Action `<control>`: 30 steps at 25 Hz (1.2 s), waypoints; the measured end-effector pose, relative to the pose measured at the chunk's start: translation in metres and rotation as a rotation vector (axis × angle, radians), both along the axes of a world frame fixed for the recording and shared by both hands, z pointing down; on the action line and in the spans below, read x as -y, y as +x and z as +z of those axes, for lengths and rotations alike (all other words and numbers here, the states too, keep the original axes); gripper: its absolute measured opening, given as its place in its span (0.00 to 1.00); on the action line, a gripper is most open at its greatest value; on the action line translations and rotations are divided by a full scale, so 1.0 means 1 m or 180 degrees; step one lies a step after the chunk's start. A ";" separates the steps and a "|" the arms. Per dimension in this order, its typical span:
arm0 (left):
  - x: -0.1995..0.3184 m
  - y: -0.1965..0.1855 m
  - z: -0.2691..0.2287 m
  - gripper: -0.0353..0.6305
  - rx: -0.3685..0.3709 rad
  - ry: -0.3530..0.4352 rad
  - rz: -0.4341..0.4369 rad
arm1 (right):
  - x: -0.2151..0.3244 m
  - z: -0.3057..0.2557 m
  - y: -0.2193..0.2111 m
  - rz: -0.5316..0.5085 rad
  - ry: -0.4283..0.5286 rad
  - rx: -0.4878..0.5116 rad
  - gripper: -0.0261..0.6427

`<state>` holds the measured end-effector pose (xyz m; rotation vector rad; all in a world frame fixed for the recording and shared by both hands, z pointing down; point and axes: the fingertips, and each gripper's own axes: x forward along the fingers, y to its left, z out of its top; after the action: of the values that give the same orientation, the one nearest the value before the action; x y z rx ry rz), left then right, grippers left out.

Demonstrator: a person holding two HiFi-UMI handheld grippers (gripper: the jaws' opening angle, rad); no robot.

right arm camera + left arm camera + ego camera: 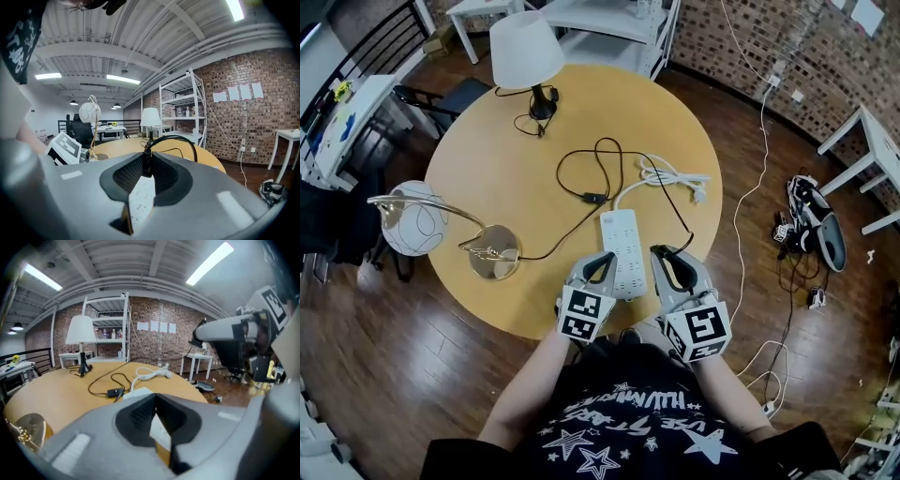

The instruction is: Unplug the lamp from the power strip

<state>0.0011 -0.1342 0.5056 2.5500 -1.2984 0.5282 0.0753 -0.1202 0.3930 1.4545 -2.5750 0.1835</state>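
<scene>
A white power strip lies on the round wooden table, just ahead of both grippers. My right gripper is at the strip's right edge, shut on a black plug. The plug's black cord arches up from the jaws. In the head view this cord runs through an inline switch toward the gold globe lamp. Whether the plug sits in a socket is hidden. My left gripper is at the strip's left edge, jaws shut and holding nothing, with the strip under its tips.
A white-shaded lamp stands at the table's far edge. The strip's own white cord lies coiled to the right. Beyond the table are white shelves, side tables and a brick wall. Loose cables and a helmet-like object lie on the floor at right.
</scene>
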 end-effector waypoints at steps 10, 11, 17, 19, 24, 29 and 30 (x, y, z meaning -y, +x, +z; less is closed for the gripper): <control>-0.005 -0.026 -0.114 0.06 -0.0407 0.0930 -0.0353 | 0.007 -0.023 -0.021 -0.0287 0.0084 0.0315 0.12; -0.006 -0.027 -0.113 0.06 -0.0382 0.0928 -0.0369 | 0.006 -0.019 -0.021 -0.0288 0.0048 0.0319 0.12; -0.009 -0.035 -0.100 0.06 -0.0314 0.0805 -0.0469 | 0.005 -0.010 -0.021 -0.0375 -0.0009 0.0247 0.12; -0.009 -0.036 -0.098 0.06 -0.0309 0.0777 -0.0490 | 0.006 -0.008 -0.022 -0.0390 -0.0019 0.0237 0.12; -0.008 -0.039 -0.097 0.06 -0.0291 0.0758 -0.0503 | 0.007 -0.005 -0.026 -0.0411 -0.0038 0.0219 0.12; -0.006 -0.039 -0.094 0.06 -0.0322 0.0633 -0.0537 | 0.008 -0.004 -0.026 -0.0419 -0.0054 0.0183 0.12; -0.007 -0.038 -0.094 0.06 -0.0344 0.0608 -0.0536 | 0.008 -0.004 -0.026 -0.0414 -0.0050 0.0182 0.12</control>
<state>-0.0374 -0.1276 0.4115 2.5436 -1.5728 0.2401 0.0489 -0.1280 0.3894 1.2891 -2.6965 0.2298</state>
